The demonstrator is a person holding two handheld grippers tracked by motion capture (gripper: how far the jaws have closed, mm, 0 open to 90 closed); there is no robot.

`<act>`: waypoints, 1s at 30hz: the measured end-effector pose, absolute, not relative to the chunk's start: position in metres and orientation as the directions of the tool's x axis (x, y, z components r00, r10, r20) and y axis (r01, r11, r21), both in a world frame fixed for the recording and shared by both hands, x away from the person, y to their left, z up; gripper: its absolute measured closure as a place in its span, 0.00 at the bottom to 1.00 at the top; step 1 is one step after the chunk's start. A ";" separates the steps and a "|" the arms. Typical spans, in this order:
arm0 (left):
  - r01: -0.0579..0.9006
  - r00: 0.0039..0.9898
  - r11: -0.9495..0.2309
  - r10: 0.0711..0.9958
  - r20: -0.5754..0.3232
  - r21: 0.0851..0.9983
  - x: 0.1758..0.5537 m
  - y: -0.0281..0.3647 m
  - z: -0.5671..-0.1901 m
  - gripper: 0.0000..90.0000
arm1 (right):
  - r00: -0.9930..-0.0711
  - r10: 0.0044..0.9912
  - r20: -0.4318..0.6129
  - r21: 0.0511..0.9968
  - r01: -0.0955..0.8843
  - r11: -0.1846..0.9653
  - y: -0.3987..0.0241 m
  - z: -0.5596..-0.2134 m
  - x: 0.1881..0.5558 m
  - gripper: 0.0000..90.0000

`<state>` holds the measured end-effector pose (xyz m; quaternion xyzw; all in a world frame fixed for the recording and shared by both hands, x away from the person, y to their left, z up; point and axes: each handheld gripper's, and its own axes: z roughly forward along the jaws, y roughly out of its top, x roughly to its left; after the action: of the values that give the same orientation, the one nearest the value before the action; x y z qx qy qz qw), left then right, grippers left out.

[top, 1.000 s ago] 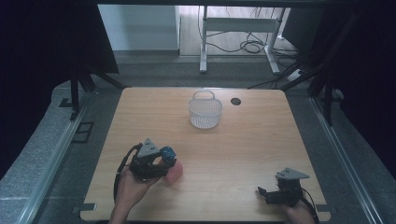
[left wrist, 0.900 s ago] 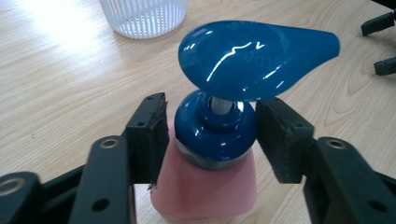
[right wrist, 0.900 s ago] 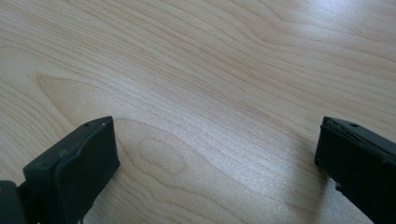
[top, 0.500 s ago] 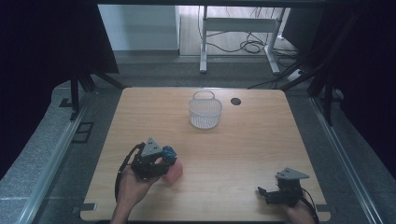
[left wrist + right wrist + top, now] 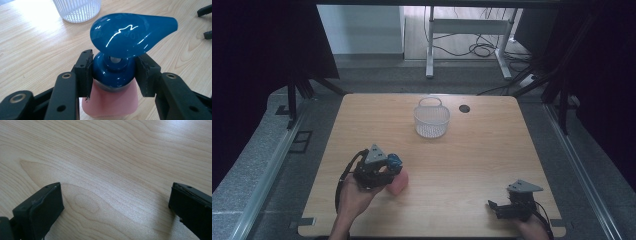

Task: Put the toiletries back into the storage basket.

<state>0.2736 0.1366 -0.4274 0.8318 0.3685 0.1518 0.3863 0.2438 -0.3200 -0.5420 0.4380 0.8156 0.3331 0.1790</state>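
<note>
High view: a wooden table (image 5: 472, 165) takes up the middle of the frame. A white slatted basket (image 5: 431, 119) with a hoop handle stands at upper centre, and a dark round hole (image 5: 464, 108) sits just to its right. At lower left, the left gripper (image 5: 388, 172) is held in a hand (image 5: 354, 197) and clamps a pink pump bottle (image 5: 398, 184) with a blue pump head (image 5: 394, 161). At lower right, the right gripper (image 5: 493, 207) rests low over bare wood, well apart from the bottle, its jaws spread.

Left gripper view: the two black pads (image 5: 86, 72) press on either side of the blue collar (image 5: 112, 72) beneath the pump head, whose spout points to the upper right. The pink body shows at the bottom centre. The basket stands at the top, left of centre.

Right gripper view: the jaws stand wide apart at the lower corners, with bare wood grain between them.
</note>
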 end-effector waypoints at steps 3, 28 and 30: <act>0.495 0.687 -0.435 0.726 -0.032 0.752 0.277 0.135 -0.422 0.58 | -0.552 0.834 -0.001 0.700 0.595 0.394 -0.320 -0.542 0.244 0.00; 0.494 0.697 -0.448 0.716 -0.032 0.746 0.305 0.118 -0.393 0.59 | -0.553 0.833 -0.002 0.700 0.594 0.396 -0.320 -0.542 0.244 0.00; 0.492 0.697 -0.451 0.717 -0.026 0.744 0.308 0.117 -0.392 0.58 | -0.553 0.833 -0.002 0.700 0.595 0.396 -0.320 -0.542 0.244 0.00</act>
<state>0.3080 0.1174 -0.3915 0.8390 0.3602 0.1479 0.3802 0.2438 -0.3201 -0.5420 0.4376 0.8159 0.3324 0.1797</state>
